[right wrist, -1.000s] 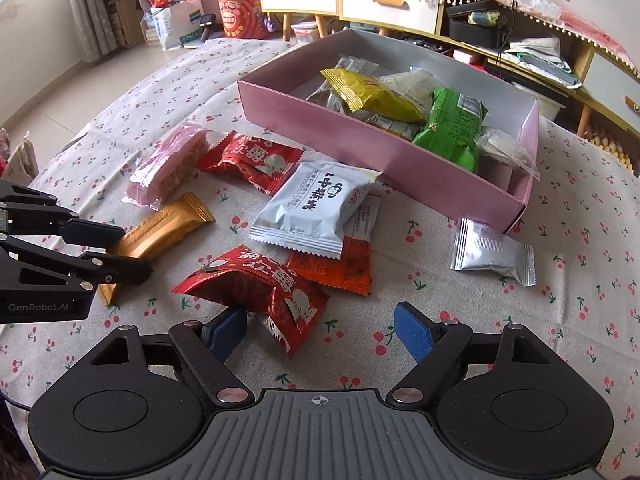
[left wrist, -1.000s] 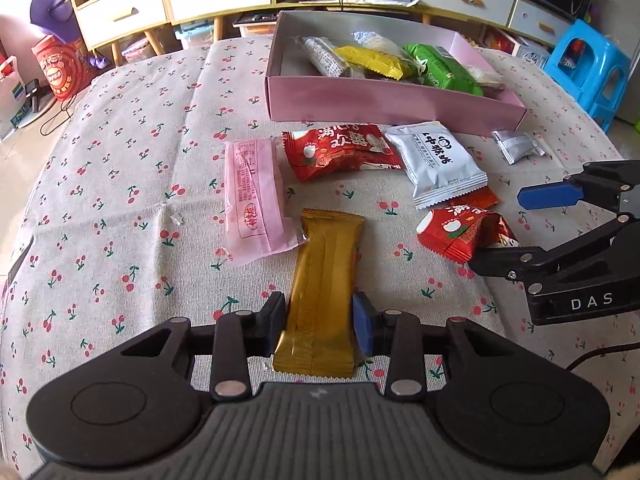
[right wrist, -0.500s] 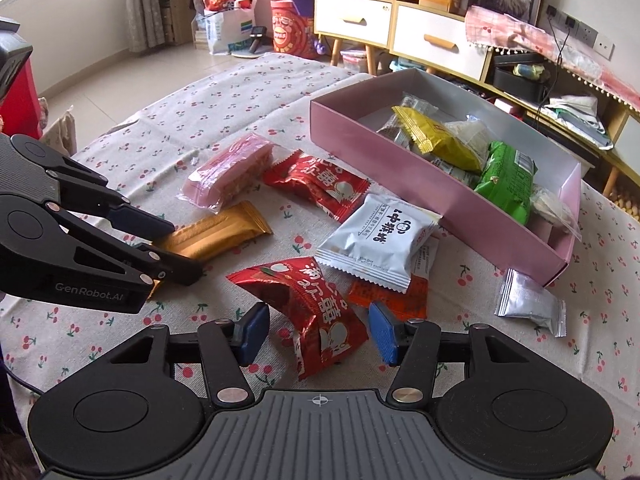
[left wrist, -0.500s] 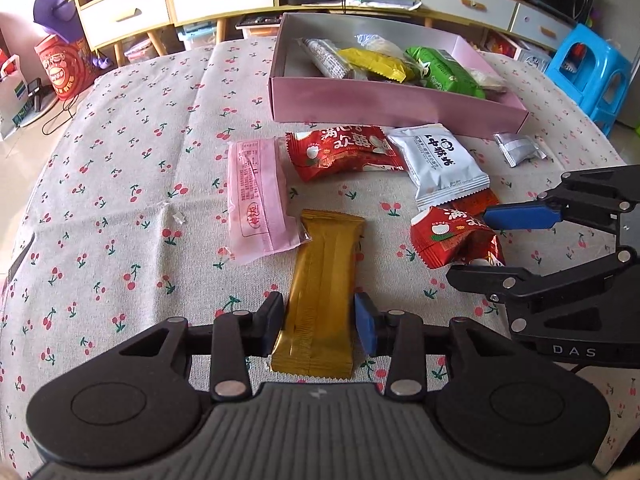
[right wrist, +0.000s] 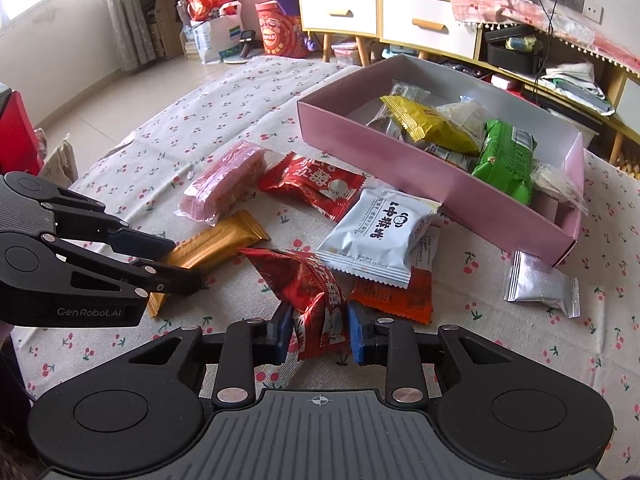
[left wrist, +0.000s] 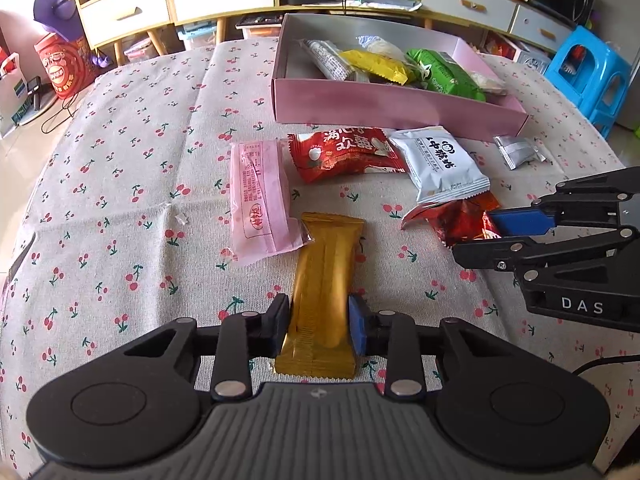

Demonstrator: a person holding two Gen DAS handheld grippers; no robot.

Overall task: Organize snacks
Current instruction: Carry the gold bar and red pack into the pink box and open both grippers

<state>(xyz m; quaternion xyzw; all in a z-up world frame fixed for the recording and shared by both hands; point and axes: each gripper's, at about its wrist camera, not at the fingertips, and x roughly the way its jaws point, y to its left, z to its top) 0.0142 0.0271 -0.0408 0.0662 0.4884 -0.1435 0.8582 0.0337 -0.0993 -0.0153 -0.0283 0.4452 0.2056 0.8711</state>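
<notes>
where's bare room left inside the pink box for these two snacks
The pink box is bare at its left end, beside the yellow packet. Its right end is crowded, around the green packet. The cloth left of the pink wafer pack is open too.

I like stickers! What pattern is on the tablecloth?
Small red cherries on the beige tablecloth, clearest in the left wrist view.

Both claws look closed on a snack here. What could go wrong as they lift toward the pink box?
1. The right claw, whose jaws have just been closing, pinches the crinkled red foil packet near one end; it may slip out.
2. That packet touches the flat orange packet, which may get dragged.
3. The left claw grips the long gold wrapped bar near its near end; its far end touches the pale pink wrapped snack and could nudge it.
</notes>
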